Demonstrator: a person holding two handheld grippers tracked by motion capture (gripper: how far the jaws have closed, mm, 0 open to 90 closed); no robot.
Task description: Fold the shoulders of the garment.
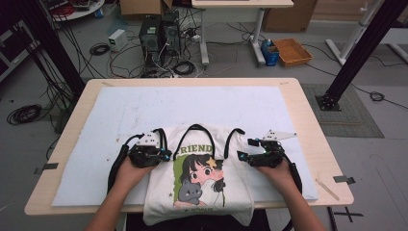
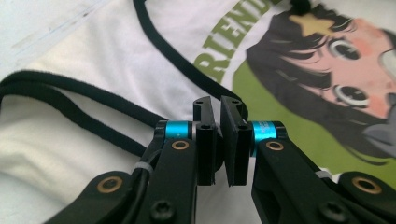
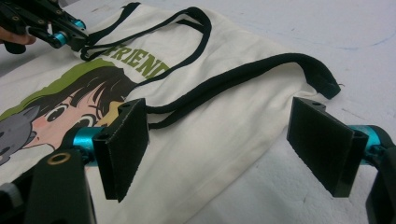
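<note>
A cream tote bag (image 1: 199, 178) with a printed cartoon figure is laid flat on the white mat (image 1: 96, 125), in the lower middle of the high view, its bottom edge hanging over the near table edge. Its long axis is seen running from the bottom of that frame to its centre, with the black straps (image 1: 195, 129) at the far, upper end.

The left gripper (image 1: 161, 153) is set at the bag's upper left corner. In the left gripper view its jaws are brought nearly together, clenched; whether cloth or a strap is pinched between the pads cannot be told, since the strap (image 2: 93, 116) is seen passing behind the jaws at centre frame.

The right gripper (image 1: 248, 155) is held at the bag's upper right corner, jaws spread wide and released. In the right gripper view the bag's side edge (image 3: 243, 158) is seen lying between the two pads, the left pad over the cloth, the right pad over bare mat. The looped strap (image 3: 261, 70) lies beyond, toward the upper right of that frame.

The coming move is judged to turn on this: the right corner is already straddled, so only a closing is needed there.
</note>
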